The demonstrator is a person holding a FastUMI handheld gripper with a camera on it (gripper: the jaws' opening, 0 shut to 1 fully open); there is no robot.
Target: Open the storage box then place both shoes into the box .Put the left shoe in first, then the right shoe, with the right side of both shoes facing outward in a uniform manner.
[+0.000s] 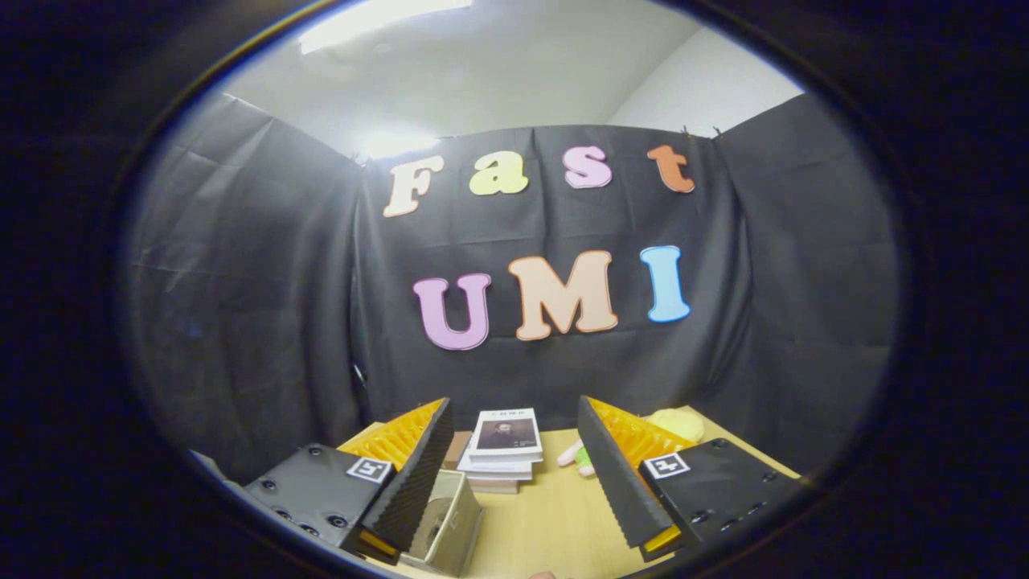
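Note:
My gripper (514, 474) is open, its two fingers spread wide above the wooden table (555, 515), with nothing between them. A pale beige storage box (450, 523) sits low on the table just under and beside the left finger (414, 474), partly hidden by it; I cannot tell whether its lid is open. A small bit of something reddish (545, 575) peeks in at the table's near edge, too little to identify.
A stack of books (502, 450) lies on the table beyond the fingers, against the black cloth wall. A yellow plush toy (675, 425) and a small pink and green object (577, 457) lie behind the right finger (615, 474).

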